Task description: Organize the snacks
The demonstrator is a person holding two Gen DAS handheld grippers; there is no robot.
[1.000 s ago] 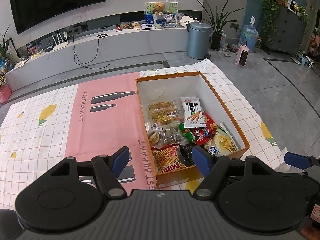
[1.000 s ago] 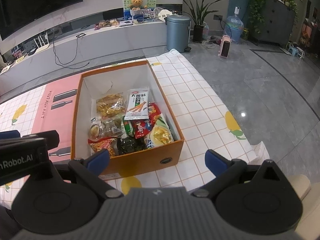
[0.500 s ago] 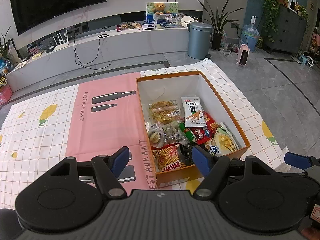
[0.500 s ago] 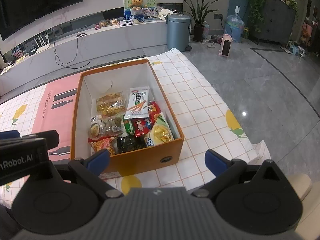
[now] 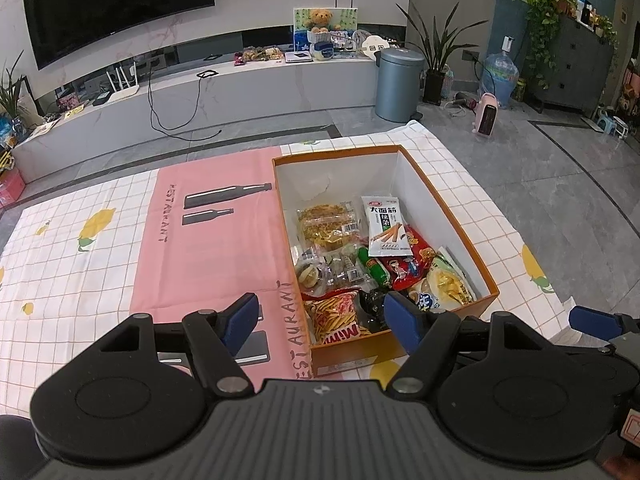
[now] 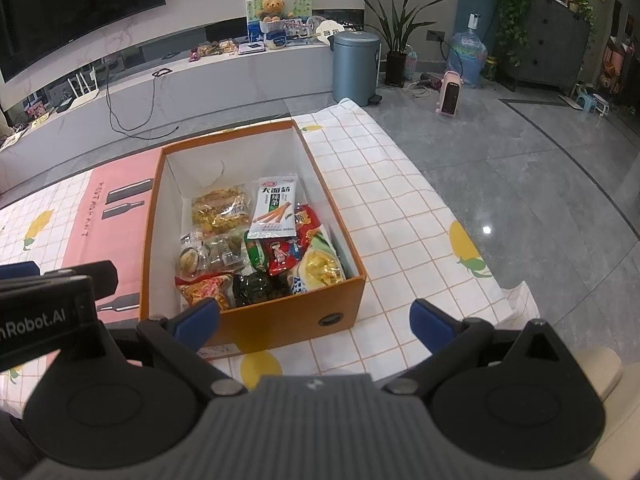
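Living room setup: big TV (image 5: 116,4) on the wall, long low console under it, grey floor, and a table up front covered with a checkered tablecloth (image 5: 80,264) that has a pink strip down the middle.

Orange box (image 6: 280,316) sits on the right half of the table, its near end close to the near edge, and all the snacks are in it. White packet with green print (image 6: 274,208) lies on top toward the middle, clear yellow-ish bag (image 6: 218,210) just left of it, red packets (image 6: 286,252) and a yellow chip bag (image 6: 320,270) along the right wall, orange Mimi bag (image 5: 340,316) and a dark packet (image 6: 256,286) at the near end. Far end of the box is bare.

Left gripper (image 5: 322,320) hangs over the near edge, fingers spread apart and empty, straddling the box's near-left corner: one blue pad over the pink strip, the other over the snacks.

Right gripper (image 6: 316,320) is also spread wide with nothing in it, held level, pointing at the box's near wall. Left pad lines up with the near-left corner, right pad is out over bare tablecloth past the right corner. Box sits just ahead, not touching.
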